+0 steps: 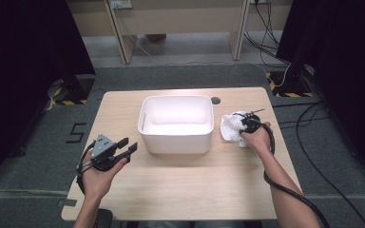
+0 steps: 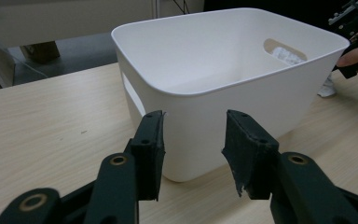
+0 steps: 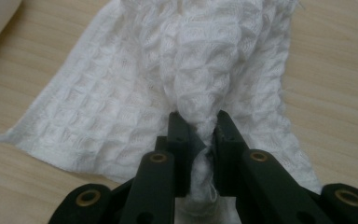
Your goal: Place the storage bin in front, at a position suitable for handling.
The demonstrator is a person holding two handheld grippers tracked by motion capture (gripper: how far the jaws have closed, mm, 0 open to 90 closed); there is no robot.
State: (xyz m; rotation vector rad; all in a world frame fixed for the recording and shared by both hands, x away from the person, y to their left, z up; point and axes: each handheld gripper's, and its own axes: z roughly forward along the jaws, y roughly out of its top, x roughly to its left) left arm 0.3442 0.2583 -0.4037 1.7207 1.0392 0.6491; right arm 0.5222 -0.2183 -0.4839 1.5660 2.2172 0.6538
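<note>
Light wood table [image 1: 180, 185] on grey carpet, dark curtains either side. White waffle-weave cloth [image 3: 168, 70] crumpled on the tabletop just right of the white plastic bin [image 1: 176, 122], a fold pinched between the clenched jaws of the right gripper [image 3: 199, 128]. Left gripper [image 2: 193, 133] near the bin's front left corner, jaws parted, gripping nothing, aimed at the bin wall.

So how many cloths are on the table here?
1: a white cloth right of the white tub, pinched in the right tongs. The tub looks empty; none seems hidden.
</note>
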